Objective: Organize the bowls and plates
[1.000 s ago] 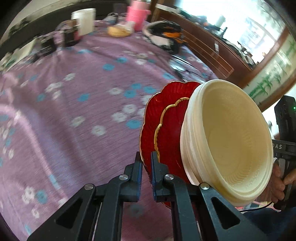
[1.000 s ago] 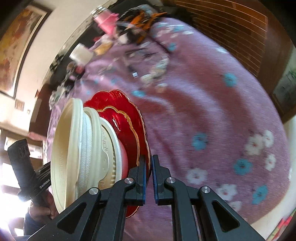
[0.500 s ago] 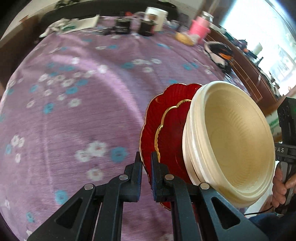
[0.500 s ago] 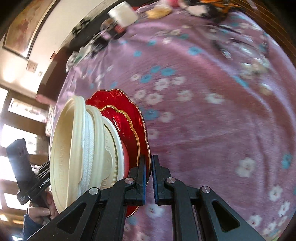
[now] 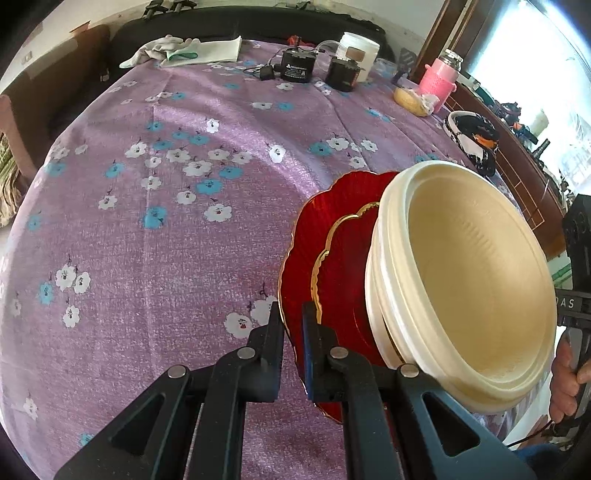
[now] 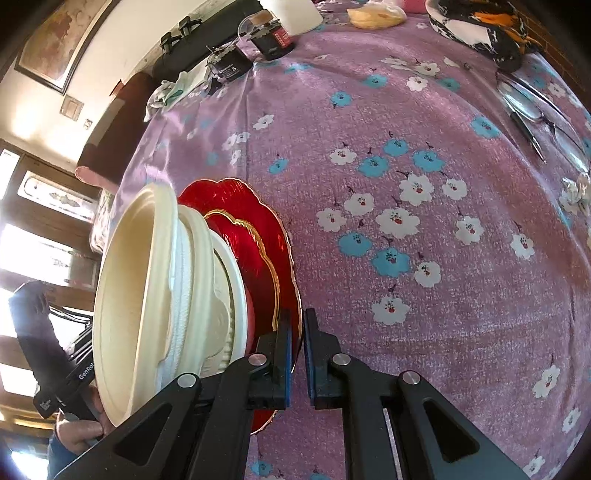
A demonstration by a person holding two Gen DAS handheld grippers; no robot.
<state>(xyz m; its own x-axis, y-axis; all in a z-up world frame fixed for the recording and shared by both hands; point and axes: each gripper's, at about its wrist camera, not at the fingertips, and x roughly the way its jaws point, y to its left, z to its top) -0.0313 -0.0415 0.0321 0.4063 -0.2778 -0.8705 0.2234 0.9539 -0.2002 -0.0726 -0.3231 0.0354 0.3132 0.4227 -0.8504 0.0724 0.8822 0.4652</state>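
A large red scalloped plate (image 5: 314, 229) carries a smaller gold-rimmed red plate (image 5: 347, 266) and nested cream bowls (image 5: 469, 266). The stack is held between both grippers, tilted on edge above the purple flowered tablecloth (image 5: 166, 240). My left gripper (image 5: 293, 332) is shut on the large plate's rim. My right gripper (image 6: 297, 343) is shut on the opposite rim of the same plate (image 6: 236, 206), with the cream bowls (image 6: 147, 280) to its left.
At the table's far end stand black devices (image 5: 297, 66), a white jar (image 5: 358, 50), a pink bottle (image 5: 439, 79), a bun (image 5: 408, 99) and white cloths (image 5: 184, 50). A black-and-white patterned dish (image 6: 476, 26) and glass lids (image 6: 535, 103) lie at the right.
Both grippers have swung the plate stack round over the table; the far-end clutter now shows straight ahead. The grip on the plate is unchanged.
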